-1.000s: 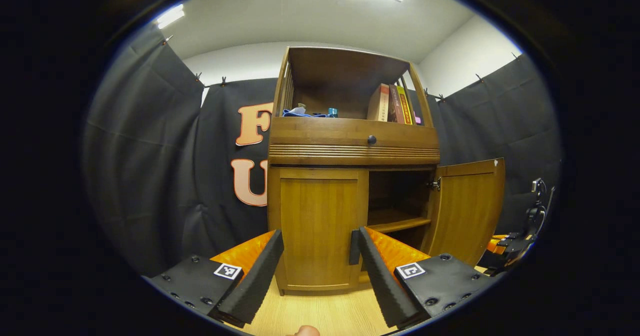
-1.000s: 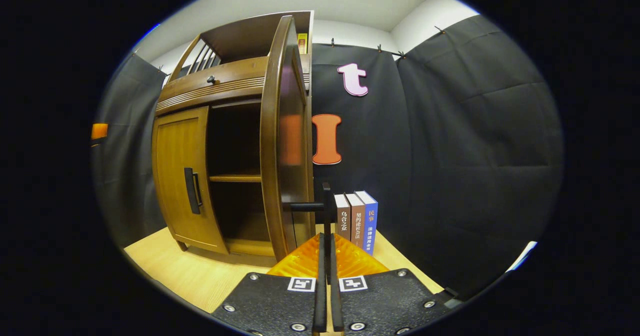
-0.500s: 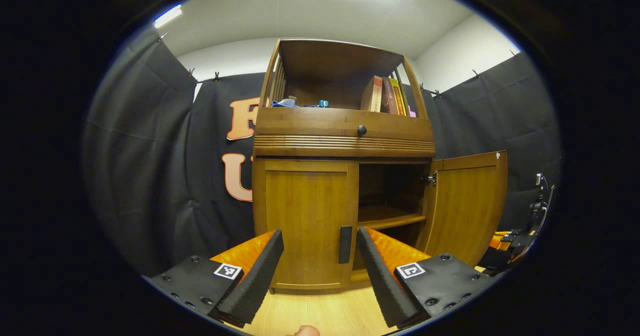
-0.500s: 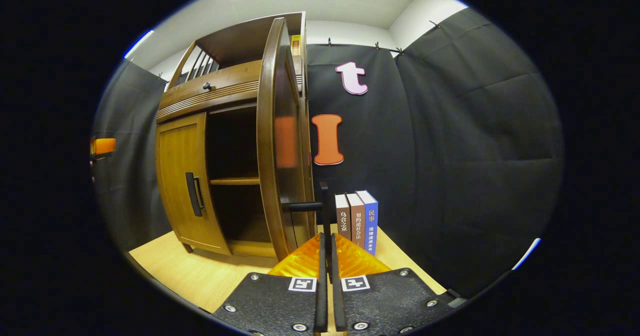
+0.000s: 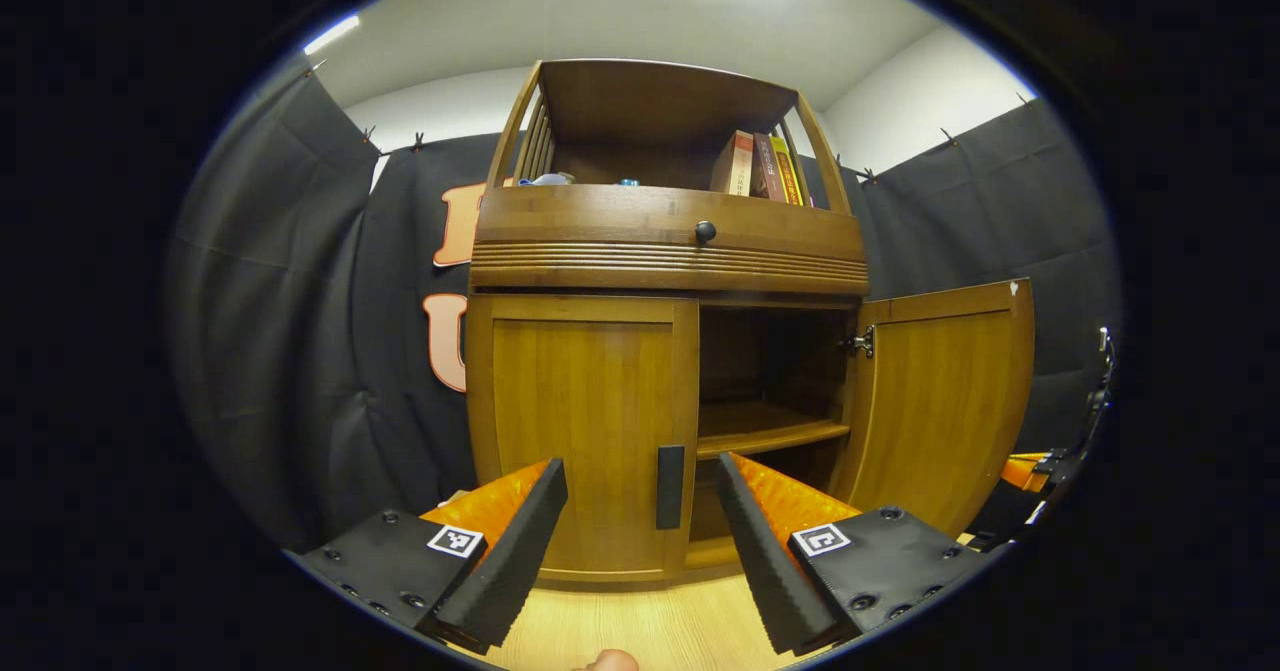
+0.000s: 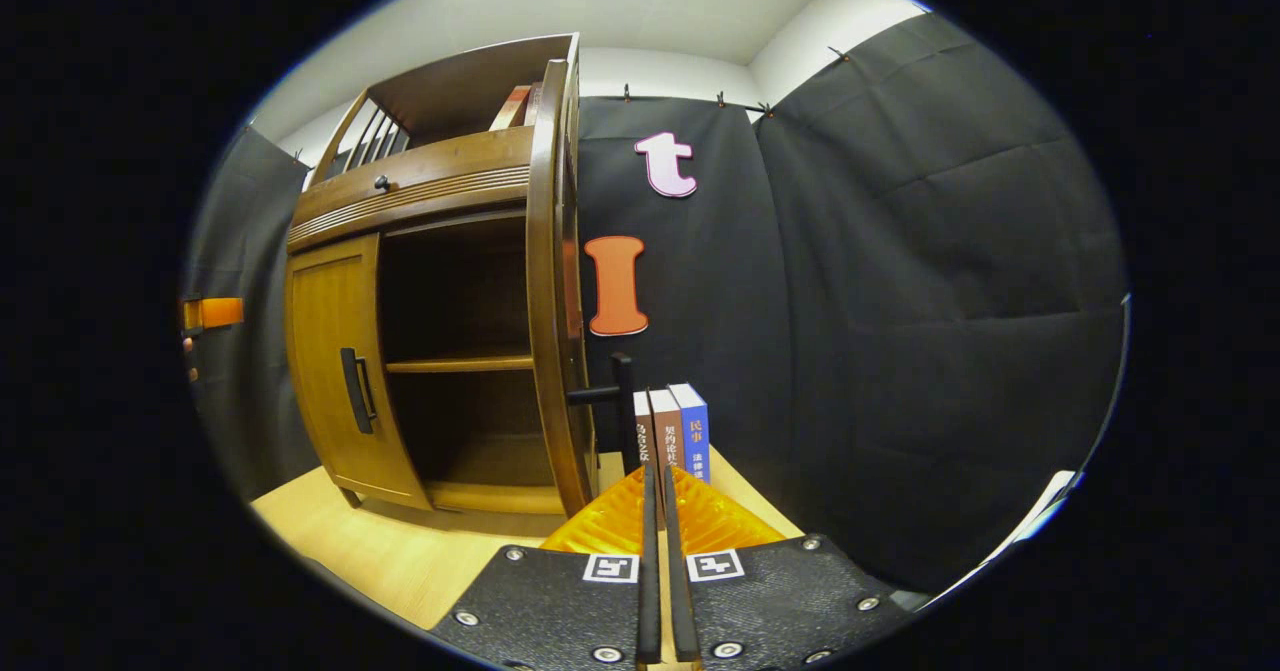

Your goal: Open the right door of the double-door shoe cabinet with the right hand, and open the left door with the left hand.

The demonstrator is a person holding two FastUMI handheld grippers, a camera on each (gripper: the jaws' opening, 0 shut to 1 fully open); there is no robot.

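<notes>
The wooden shoe cabinet (image 5: 665, 251) stands ahead in the left gripper view. Its left door (image 5: 580, 421) is closed, with a dark vertical handle (image 5: 669, 486) at its inner edge. My left gripper (image 5: 640, 466) is open, short of that handle, which sits in line between the fingers. The right door (image 5: 945, 401) is swung wide, showing a shelf (image 5: 770, 431) inside. In the right gripper view that door (image 6: 548, 281) is seen edge-on, its handle (image 6: 622, 396) just left of my right gripper (image 6: 657, 471). The fingers stand a narrow slit apart, with nothing between them.
Three books (image 6: 672, 431) stand on the wooden floor (image 6: 400, 551) against the black cloth, right of the open door. More books (image 5: 755, 166) and small items sit on the cabinet's top shelf. A drawer with a round knob (image 5: 705, 232) runs above the doors.
My left gripper has come closer to the cabinet and brought the left door's handle between its fingers' line. My right gripper has come off the right door's handle, which now sits left of it.
</notes>
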